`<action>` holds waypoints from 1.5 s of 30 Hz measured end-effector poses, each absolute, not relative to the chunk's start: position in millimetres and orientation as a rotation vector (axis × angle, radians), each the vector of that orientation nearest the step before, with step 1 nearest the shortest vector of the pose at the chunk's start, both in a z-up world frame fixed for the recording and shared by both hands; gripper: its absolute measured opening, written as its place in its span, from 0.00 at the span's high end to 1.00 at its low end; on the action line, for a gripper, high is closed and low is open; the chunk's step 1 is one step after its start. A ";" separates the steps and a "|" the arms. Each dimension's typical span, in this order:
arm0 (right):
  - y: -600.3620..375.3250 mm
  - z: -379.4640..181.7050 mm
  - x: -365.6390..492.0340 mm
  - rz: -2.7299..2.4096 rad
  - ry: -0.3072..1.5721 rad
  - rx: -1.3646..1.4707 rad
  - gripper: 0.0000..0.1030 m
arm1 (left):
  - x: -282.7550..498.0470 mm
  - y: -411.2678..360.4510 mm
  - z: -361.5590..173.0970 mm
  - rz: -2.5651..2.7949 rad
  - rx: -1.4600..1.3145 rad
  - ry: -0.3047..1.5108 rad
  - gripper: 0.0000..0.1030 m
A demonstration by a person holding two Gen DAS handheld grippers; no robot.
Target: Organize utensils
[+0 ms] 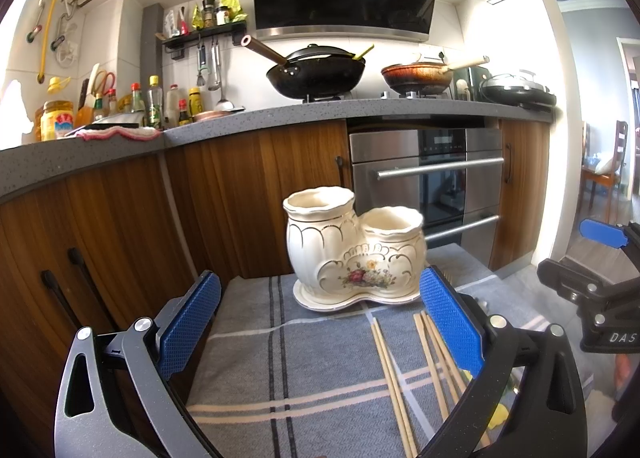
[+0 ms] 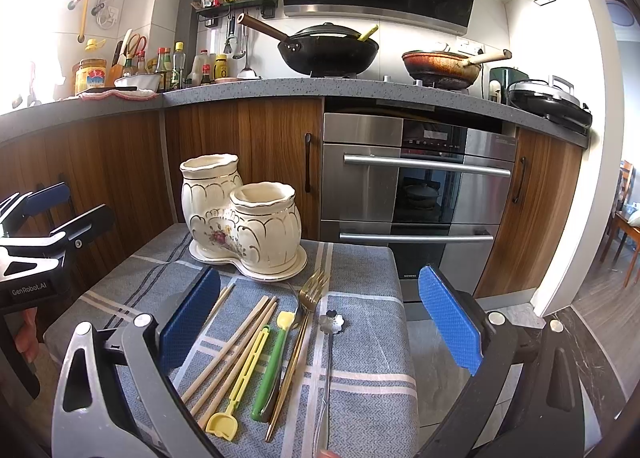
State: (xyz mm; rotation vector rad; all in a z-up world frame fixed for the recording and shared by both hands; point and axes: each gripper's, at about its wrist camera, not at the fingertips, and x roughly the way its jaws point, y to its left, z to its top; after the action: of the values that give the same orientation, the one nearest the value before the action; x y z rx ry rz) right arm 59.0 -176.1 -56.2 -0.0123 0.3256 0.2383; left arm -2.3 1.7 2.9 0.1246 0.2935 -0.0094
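Cream ceramic two-cup holder with flower print stands on own saucer at far end of grey plaid cloth, both cups empty, mouths up for loading. Wooden chopsticks, yellow plastic tool, green-handled tool, gold fork, flower-topped silver spoon lie side by side near holder, handles toward person, likely for easy pickup. Left tongs wide, empty, hover over cloth. Right tongs wide, empty, above utensil row.

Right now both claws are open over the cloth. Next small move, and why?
Probably lower the right claw onto the gold fork and close. Both cups of the ceramic holder look empty, every utensil lies flat on the plaid cloth, and the fork sits between the open jaws, nearest the holder.
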 end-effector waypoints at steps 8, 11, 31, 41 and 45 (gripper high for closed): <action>-176.8 -58.1 60.0 0.237 0.328 -0.013 0.05 | -4.1 1.1 5.3 -0.010 0.122 0.296 0.04; -176.8 -58.1 60.0 0.238 0.329 -0.012 0.05 | -3.7 0.2 5.2 -0.010 0.122 0.297 0.04; -182.6 -79.3 73.7 0.223 0.409 -0.045 0.05 | 18.3 -1.9 -25.7 -0.045 0.142 0.421 0.04; -187.6 -115.4 106.8 0.235 0.674 -0.068 0.06 | 53.9 3.0 -65.6 -0.095 0.143 0.652 0.05; -194.5 -128.9 119.5 0.207 0.763 -0.065 0.24 | 63.0 -2.7 -80.7 -0.114 0.200 0.736 0.09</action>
State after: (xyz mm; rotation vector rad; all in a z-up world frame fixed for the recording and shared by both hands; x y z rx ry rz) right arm 119.5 -194.5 -128.9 -0.0650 0.7632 0.2073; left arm 63.0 -2.7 -80.7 0.2002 0.7358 -0.1140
